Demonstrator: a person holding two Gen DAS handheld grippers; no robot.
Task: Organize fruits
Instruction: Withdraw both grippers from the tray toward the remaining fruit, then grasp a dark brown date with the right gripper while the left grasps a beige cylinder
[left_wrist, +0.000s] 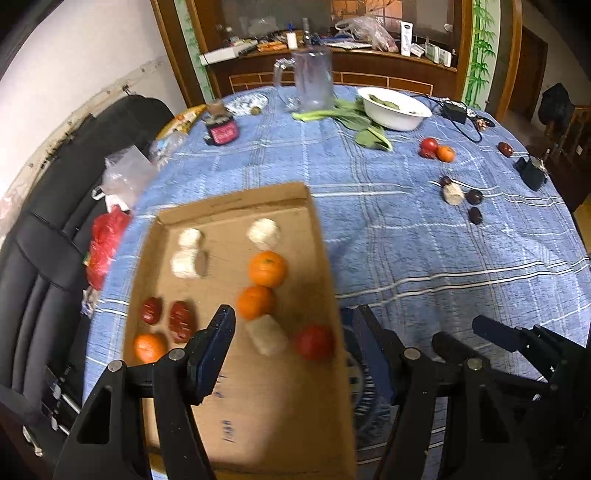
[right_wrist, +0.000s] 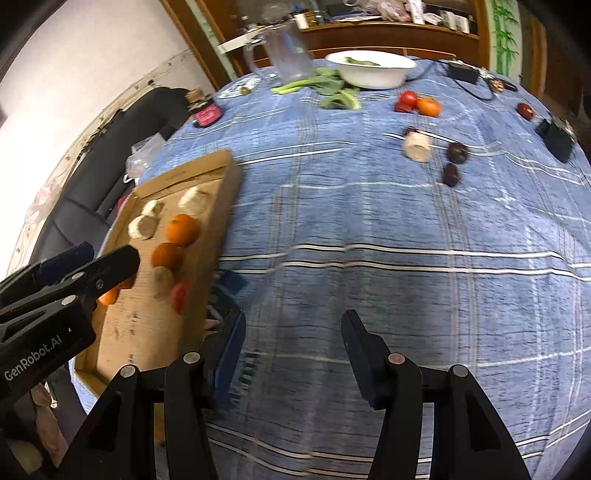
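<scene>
A cardboard tray (left_wrist: 236, 413) lies on the blue checked tablecloth (left_wrist: 424, 258) and holds oranges (left_wrist: 267, 268), white corn pieces (left_wrist: 263, 233), red dates (left_wrist: 181, 320) and a tomato (left_wrist: 314, 342). My left gripper (left_wrist: 295, 332) is open and empty above the tray's near right part. My right gripper (right_wrist: 293, 332) is open and empty over bare cloth right of the tray (right_wrist: 147, 332). Far right on the cloth lie a tomato (right_wrist: 406, 100), an orange (right_wrist: 428, 106), a corn piece (right_wrist: 416, 146) and dark dates (right_wrist: 451, 173). The left gripper also shows at the left of the right wrist view (right_wrist: 92, 258).
A white bowl (left_wrist: 393, 107), leafy greens (left_wrist: 351, 118) and a clear jug (left_wrist: 312, 77) stand at the table's far side. A black adapter with cable (left_wrist: 456, 110) and a small black box (left_wrist: 532, 171) lie far right. A black sofa (left_wrist: 55, 236) with bags is on the left.
</scene>
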